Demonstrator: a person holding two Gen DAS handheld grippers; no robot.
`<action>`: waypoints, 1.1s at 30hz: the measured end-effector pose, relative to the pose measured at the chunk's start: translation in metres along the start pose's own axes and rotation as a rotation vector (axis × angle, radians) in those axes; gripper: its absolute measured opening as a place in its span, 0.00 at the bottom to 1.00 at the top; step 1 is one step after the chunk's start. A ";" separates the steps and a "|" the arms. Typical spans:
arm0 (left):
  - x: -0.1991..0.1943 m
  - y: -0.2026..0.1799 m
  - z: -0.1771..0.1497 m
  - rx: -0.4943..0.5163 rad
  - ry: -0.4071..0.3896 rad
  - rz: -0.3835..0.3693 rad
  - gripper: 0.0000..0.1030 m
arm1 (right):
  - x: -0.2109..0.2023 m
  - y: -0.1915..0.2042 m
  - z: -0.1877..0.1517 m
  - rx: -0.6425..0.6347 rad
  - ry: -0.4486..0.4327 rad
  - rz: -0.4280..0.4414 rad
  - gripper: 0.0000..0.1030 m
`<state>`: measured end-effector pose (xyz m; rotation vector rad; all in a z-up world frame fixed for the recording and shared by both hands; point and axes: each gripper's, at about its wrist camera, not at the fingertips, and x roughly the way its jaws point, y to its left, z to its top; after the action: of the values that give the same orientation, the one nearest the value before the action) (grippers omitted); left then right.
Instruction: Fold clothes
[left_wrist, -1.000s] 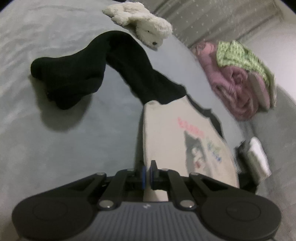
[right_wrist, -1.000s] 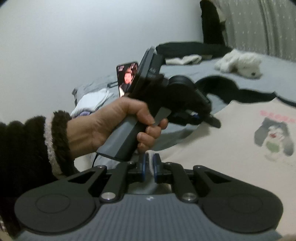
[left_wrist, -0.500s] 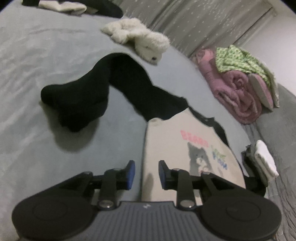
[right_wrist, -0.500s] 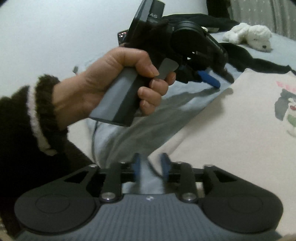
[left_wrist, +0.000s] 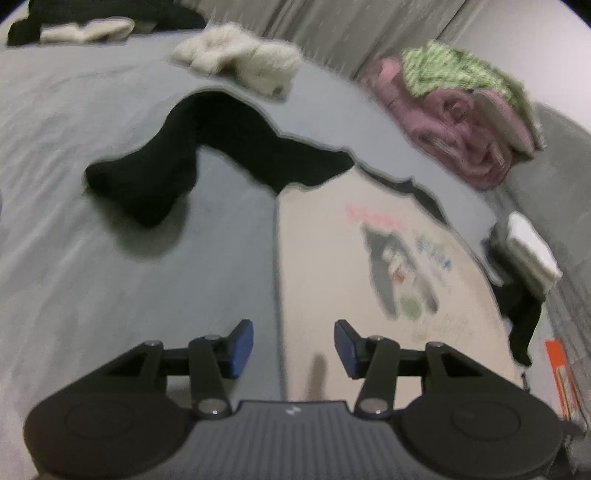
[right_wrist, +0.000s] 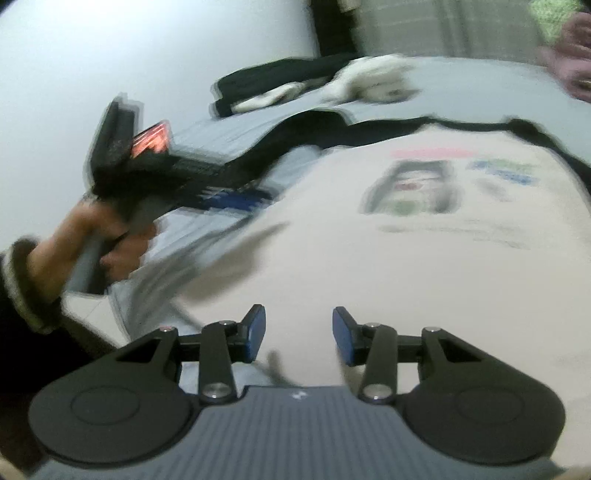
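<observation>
A cream shirt with black sleeves and a cartoon print lies flat on the grey bed; one black sleeve sprawls up and left. My left gripper hangs above the shirt's left edge, its jaws opening with nothing between them. In the right wrist view the same shirt spreads ahead. My right gripper hovers over its near hem, jaws opening and empty. A hand holds the left gripper at the left of that view.
A white plush toy lies at the far side of the bed. Folded pink and green bedding is stacked at the right. A white folded cloth sits by the shirt's right edge. Dark clothes lie at the back.
Both grippers went from shut on the shirt's hem to open and let it go. The right gripper swung right over the shirt; the left one drew back a little.
</observation>
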<state>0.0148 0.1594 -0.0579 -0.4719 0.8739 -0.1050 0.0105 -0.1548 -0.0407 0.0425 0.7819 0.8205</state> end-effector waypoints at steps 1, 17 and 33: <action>-0.003 0.002 -0.002 -0.006 0.020 -0.003 0.48 | -0.007 -0.010 0.000 0.022 -0.012 -0.029 0.44; -0.017 0.038 -0.021 -0.145 0.365 -0.245 0.60 | -0.114 -0.144 -0.041 0.562 -0.058 -0.246 0.48; -0.028 0.026 -0.049 -0.213 0.311 -0.230 0.06 | -0.112 -0.150 -0.053 0.616 0.043 -0.136 0.15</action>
<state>-0.0430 0.1732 -0.0764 -0.7695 1.1389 -0.3045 0.0256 -0.3484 -0.0588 0.5155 1.0429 0.4296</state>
